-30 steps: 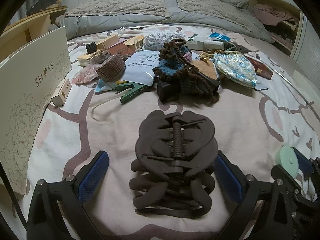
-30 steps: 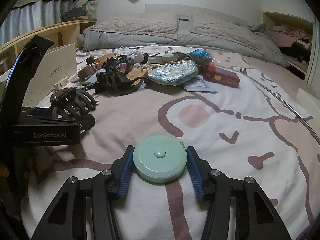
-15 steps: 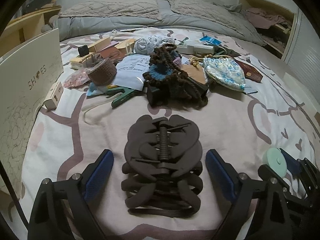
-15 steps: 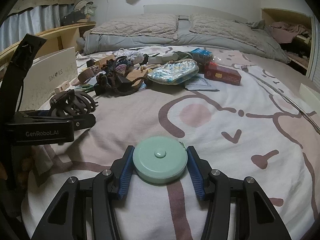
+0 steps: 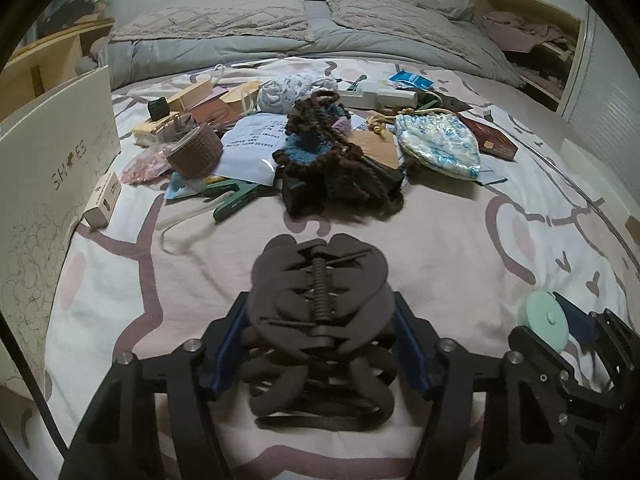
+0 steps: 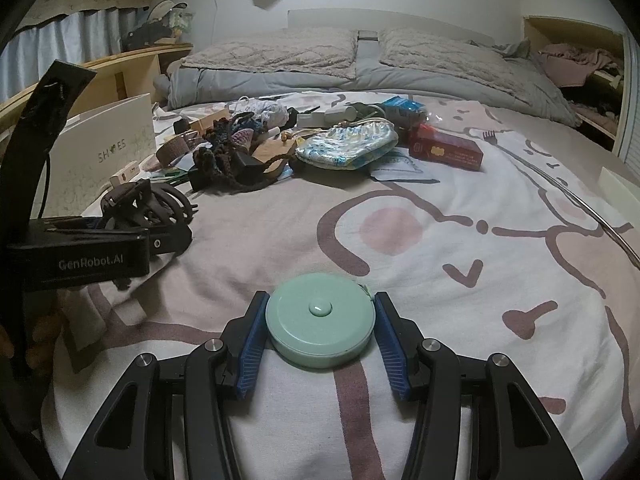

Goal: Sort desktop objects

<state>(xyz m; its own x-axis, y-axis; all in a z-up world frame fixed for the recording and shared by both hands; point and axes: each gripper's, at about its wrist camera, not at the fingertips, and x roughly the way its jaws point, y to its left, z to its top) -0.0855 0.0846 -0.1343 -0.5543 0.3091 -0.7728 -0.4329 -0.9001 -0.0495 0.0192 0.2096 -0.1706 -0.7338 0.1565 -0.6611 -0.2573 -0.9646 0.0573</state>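
Left gripper (image 5: 320, 344): jaws just closing, pinching brown hair claw (image 5: 320, 304). Right gripper (image 6: 320, 340) beside it clamps mint tape measure (image 6: 320, 320).

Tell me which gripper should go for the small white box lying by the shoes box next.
Left, probably. The small white box lies on the left gripper's side. But its jaws have just been closing on the hair claw, and the right gripper holds the green tape measure; either must unload first.

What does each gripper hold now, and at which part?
Left gripper, jaws just closing: dark brown plastic hair claw, at its two sides. Right gripper: round mint-green tape measure, at its rim.
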